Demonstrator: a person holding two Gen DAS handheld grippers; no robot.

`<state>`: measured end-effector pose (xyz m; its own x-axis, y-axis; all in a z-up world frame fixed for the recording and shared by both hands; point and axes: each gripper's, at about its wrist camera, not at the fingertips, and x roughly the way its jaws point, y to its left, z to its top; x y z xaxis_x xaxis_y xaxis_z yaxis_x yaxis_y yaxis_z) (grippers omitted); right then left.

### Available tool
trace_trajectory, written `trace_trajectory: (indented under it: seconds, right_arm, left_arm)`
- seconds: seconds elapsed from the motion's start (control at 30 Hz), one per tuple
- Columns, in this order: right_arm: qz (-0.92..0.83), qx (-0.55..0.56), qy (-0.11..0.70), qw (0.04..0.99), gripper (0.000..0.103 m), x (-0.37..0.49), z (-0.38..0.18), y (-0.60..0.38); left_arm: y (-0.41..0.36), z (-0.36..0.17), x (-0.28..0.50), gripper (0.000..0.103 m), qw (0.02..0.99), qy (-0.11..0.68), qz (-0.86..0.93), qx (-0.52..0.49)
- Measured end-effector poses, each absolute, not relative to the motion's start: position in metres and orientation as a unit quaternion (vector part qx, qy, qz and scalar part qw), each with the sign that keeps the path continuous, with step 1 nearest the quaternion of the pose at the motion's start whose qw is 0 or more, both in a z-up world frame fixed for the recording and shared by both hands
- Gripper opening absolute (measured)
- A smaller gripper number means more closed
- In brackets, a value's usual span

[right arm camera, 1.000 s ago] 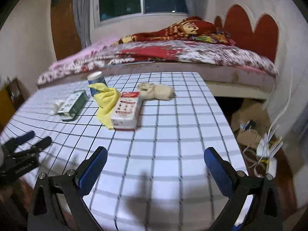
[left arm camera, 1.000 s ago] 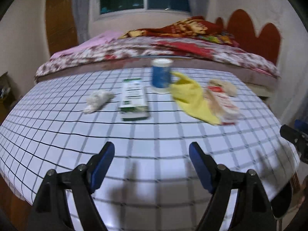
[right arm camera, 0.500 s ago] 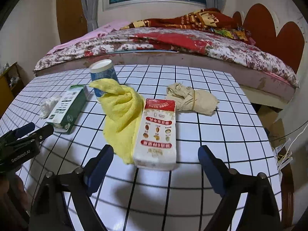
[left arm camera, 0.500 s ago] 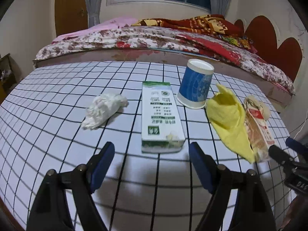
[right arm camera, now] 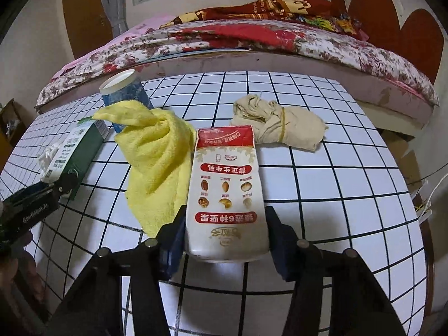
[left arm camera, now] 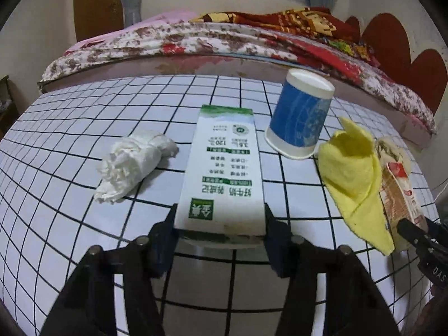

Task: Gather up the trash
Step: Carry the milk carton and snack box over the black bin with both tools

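Note:
A green-and-white milk carton (left arm camera: 224, 168) lies flat on the checked table (left arm camera: 56, 224). My left gripper (left arm camera: 219, 224) is closing on its near end, and both pads touch its sides. A red-and-white drink carton (right arm camera: 225, 182) lies flat further right. My right gripper (right arm camera: 225, 229) is closing on its near end, pads against both sides. A crumpled white tissue (left arm camera: 134, 162) lies left of the green carton. An upturned blue paper cup (left arm camera: 301, 123) stands behind it. A beige wad (right arm camera: 277, 128) bound with a rubber band lies behind the red carton.
A yellow cloth (right arm camera: 156, 165) lies between the two cartons, touching the red one. A bed (left arm camera: 196, 39) with floral covers runs along the table's far edge. The floor beyond the table's right edge (right arm camera: 403, 151) holds boxes and cables.
Both grippers moved forward over the table to the cartons and narrowed. Their jaws stood wide with nothing between them before; now each spans a carton's near end.

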<state>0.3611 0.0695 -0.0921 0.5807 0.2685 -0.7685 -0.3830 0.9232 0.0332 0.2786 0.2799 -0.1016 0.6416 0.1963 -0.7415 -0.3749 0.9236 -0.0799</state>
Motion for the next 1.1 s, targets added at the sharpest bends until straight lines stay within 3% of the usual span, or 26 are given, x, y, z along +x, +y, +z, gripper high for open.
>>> trace_trajectory:
  seconds: [0.67, 1.1]
  right_arm:
    - [0.18, -0.037, 0.338, 0.923, 0.052, 0.27, -0.044, -0.024]
    - [0.161, -0.007, 0.338, 0.927, 0.052, 0.209, -0.043, -0.114]
  left_arm:
    - [0.192, -0.058, 0.193, 0.055, 0.933, 0.336, 0.082, -0.099]
    - [0.104, -0.054, 0.164, 0.055, 0.941, 0.332, 0.003, -0.069]
